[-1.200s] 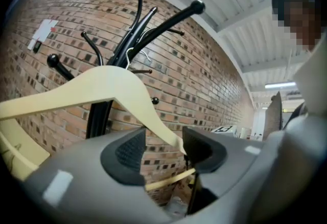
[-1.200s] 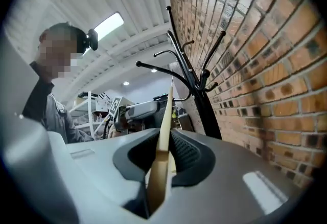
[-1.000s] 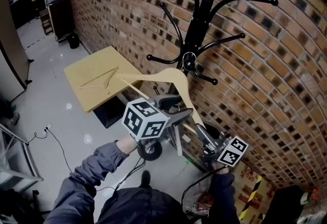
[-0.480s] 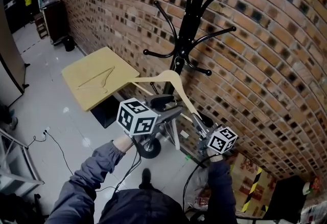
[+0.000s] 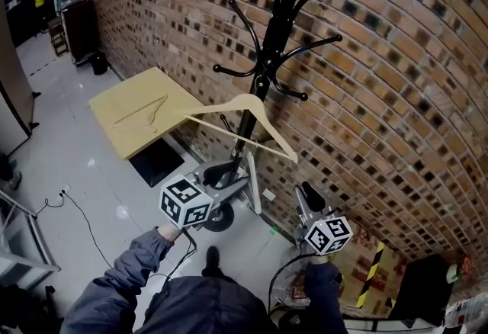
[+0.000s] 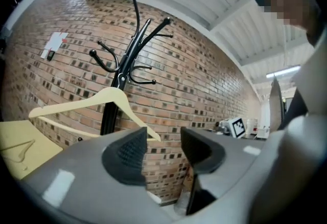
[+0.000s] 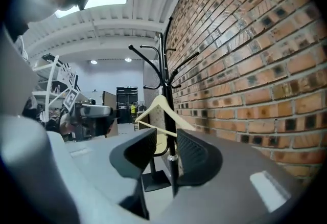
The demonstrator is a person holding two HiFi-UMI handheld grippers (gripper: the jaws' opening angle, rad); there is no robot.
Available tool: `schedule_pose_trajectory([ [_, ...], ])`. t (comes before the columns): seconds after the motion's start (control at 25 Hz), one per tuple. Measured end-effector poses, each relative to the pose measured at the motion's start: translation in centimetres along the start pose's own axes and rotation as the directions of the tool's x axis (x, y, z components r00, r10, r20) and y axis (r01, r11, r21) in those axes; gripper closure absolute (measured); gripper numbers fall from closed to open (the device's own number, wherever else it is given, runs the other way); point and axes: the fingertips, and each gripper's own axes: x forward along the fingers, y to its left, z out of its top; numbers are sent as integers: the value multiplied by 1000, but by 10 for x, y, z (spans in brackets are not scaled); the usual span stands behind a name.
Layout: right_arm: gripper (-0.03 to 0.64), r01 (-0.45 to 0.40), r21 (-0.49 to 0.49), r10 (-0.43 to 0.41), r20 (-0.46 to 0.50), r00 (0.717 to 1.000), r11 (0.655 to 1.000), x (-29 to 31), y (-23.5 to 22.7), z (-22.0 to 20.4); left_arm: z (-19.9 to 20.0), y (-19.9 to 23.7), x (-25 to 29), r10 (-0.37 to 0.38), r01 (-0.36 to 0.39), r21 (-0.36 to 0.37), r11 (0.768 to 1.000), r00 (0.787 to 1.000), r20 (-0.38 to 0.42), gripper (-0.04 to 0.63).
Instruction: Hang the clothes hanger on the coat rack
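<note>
Against the red brick wall [image 5: 381, 96]: tall black metal coat rack [image 5: 278, 20]
On a lower hook: pale wooden clothes hanger [image 5: 252, 104], apparently hanging free, no jaw touching it
Change: a second ago the right gripper clasped the hanger; both grippers have since dropped back below it
Left gripper [image 6: 163, 136]: empty, jaws easing inward
Right gripper [image 7: 166, 138]: released, jaws opening, nothing between
Meaning: hanging looks done; yellow wooden table [image 5: 122, 134] bears a second hanger [image 5: 141, 117]
</note>
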Motion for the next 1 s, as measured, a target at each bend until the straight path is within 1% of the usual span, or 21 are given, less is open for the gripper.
schedule_pose_trajectory([
  [0.08,500,-12,-8,12,-10,1000,1000,-22,37,-10,-23,-7,-17,23,-23,2,1000,1000,2,405],
  [0.12,502,-7,-25,6,-13,1000,1000,-34,55,-16,-37,-12,-26,29,-29,-9,1000,1000,1,405],
  [0.2,502,19,-71,-21,-31,999,997,-60,84,-31,-62,-29,-47,39,-38,-37,999,999,8,413],
  [0.28,501,49,-113,-56,-61,997,992,-84,106,-49,-80,-47,-68,52,-51,-37,998,998,20,441],
  [0.36,501,68,-109,-79,-96,992,992,-105,124,-67,-94,-66,-86,72,-72,-30,997,997,22,468],
  [0.44,501,69,-64,-78,-139,987,996,-121,140,-87,-110,-82,-101,100,-99,-34,994,995,13,482],
  [0.52,500,70,-33,-75,-172,982,997,-131,148,-100,-126,-94,-112,126,-126,-43,991,992,-1,491],
  [0.56,500,72,-28,-76,-180,981,997,-135,149,-103,-133,-99,-115,135,-136,-59,989,991,-5,506],
  [0.68,500,78,-41,-84,-181,980,996,-144,149,-104,-146,-109,-124,148,-144,-142,979,989,14,528],
  [0.72,499,77,-54,-86,-182,980,996,-147,149,-104,-147,-113,-125,149,-144,-153,978,989,20,528],
  [0.84,495,61,-86,-76,-186,980,994,-156,146,-101,-148,-124,-120,158,-155,-124,980,987,10,528],
  [0.92,495,50,-84,-64,-181,981,995,-163,142,-100,-148,-132,-112,163,-161,-107,981,987,4,528],
  [1.0,486,35,-68,-46,-173,984,997,-173,138,-99,-147,-144,-104,164,-162,-106,981,986,11,528],
])
